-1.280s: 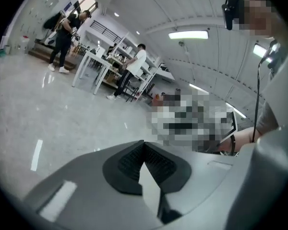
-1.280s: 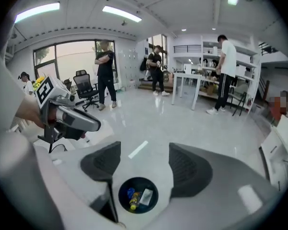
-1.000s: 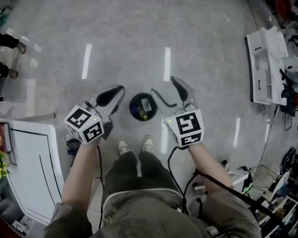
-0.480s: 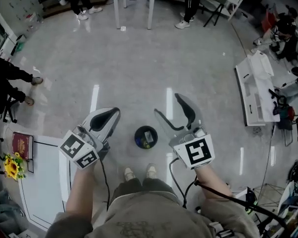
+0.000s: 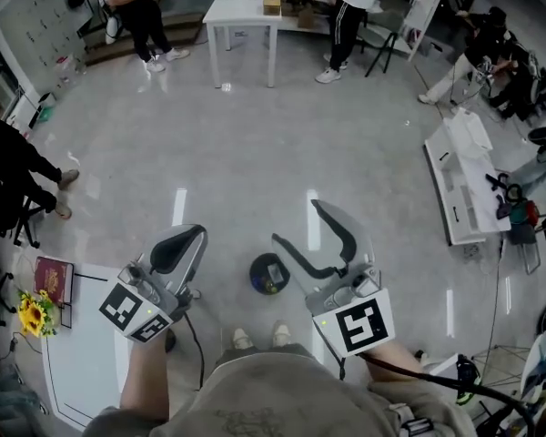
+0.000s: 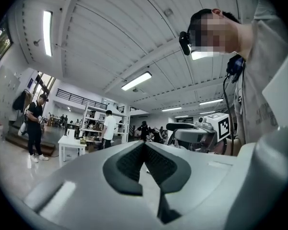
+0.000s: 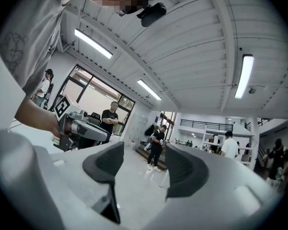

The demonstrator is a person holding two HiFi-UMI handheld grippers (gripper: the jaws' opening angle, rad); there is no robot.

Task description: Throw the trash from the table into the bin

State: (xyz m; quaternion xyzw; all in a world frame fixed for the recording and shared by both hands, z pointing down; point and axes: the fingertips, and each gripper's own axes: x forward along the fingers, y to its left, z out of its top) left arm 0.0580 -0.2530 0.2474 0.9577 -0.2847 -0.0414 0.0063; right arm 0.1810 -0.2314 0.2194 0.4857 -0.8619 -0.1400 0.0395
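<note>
Pretty clearly a big open robotics lab or workshop hall: polished grey floor (image 5: 255, 144), small white square table (image 5: 246, 12) far ahead of the right gripper (image 5: 296, 221), long white workbench (image 5: 460, 180) off to its right, cluttered metal shelving (image 6: 93, 123), ceiling strip lights (image 6: 136, 81), people (image 5: 141, 7) standing around.

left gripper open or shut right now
Shut and empty: the left gripper view shows the left gripper with its dark pads pressed together, nothing between them.
</note>
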